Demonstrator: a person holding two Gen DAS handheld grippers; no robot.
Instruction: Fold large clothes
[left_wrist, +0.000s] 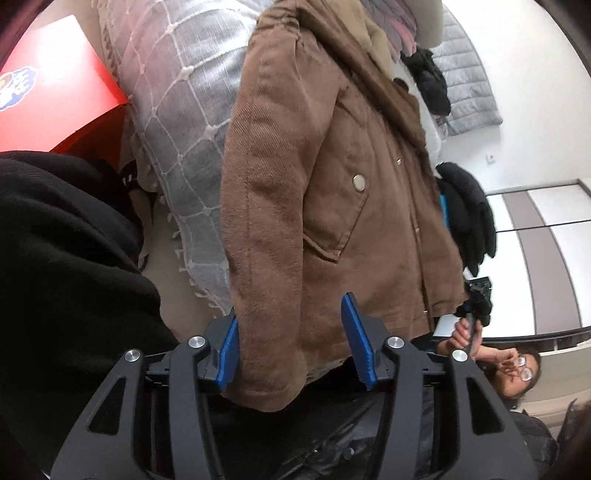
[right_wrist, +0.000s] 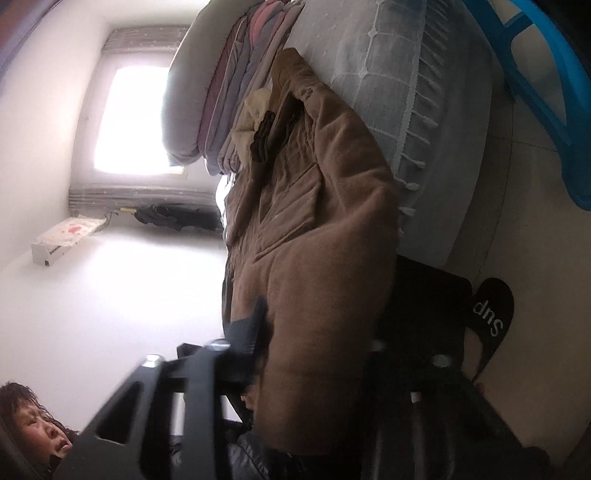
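Observation:
A brown hooded jacket (left_wrist: 325, 166) with a snap-button pocket lies on a grey checked bedspread (left_wrist: 177, 107). My left gripper (left_wrist: 291, 343) is open, its blue pads either side of the jacket's sleeve cuff (left_wrist: 266, 369). In the right wrist view the same jacket (right_wrist: 314, 229) lies on the bedspread (right_wrist: 399, 74). My right gripper (right_wrist: 317, 343) straddles the other sleeve (right_wrist: 317, 332); the view is blurred and the right finger is hidden in shadow, so I cannot tell whether it grips.
A red box (left_wrist: 55, 88) and black clothing (left_wrist: 62, 258) lie at left. Folded bedding (right_wrist: 229, 92) is stacked at the bed's far end. A blue plastic frame (right_wrist: 535, 85) and a black slipper (right_wrist: 491, 314) are on the floor. A person (left_wrist: 517, 373) sits nearby.

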